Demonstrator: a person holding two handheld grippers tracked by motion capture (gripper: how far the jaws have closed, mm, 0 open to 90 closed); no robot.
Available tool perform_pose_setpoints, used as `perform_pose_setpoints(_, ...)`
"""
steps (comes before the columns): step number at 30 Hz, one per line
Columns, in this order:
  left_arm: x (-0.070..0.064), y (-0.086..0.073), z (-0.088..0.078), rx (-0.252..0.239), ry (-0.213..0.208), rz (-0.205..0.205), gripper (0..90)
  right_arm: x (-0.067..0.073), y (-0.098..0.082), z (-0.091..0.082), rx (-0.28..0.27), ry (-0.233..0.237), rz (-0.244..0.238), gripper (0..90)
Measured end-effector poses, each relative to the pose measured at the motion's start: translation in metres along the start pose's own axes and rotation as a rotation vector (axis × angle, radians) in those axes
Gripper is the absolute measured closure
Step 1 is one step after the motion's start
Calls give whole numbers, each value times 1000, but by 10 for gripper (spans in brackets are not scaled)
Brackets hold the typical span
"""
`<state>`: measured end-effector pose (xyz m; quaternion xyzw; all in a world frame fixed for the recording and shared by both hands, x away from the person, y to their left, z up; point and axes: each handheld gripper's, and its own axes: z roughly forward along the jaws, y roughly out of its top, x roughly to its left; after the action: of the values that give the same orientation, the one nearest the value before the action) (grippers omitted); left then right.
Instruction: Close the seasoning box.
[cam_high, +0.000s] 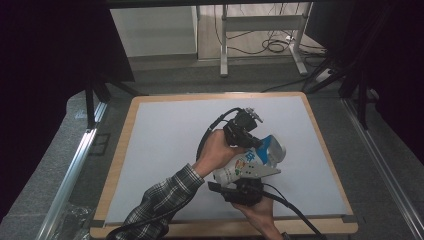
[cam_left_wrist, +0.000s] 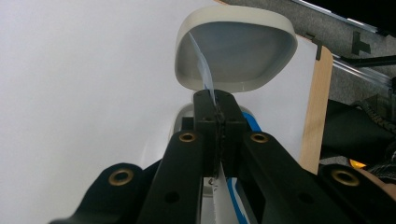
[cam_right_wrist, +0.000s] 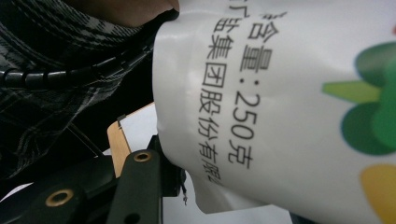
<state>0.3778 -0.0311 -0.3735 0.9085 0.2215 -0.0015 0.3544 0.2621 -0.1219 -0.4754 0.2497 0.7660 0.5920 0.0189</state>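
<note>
A white pouch is held above the table near its front edge, clamped by the right gripper; its clear seal strip is pinched by the left gripper, beneath the flipped-up lid

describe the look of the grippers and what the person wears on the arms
Both the left gripper and the right gripper are black with brass-ringed holes and trailing black cables; a grey three-cornered plate tops the right one. The sleeve is dark-and-grey plaid.
</note>
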Motion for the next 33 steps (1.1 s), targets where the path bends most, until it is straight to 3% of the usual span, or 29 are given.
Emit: perform_pose_setpoints(33,-1,4,1,14,-1,0,892,-1,1,-1,-7,1,0,595)
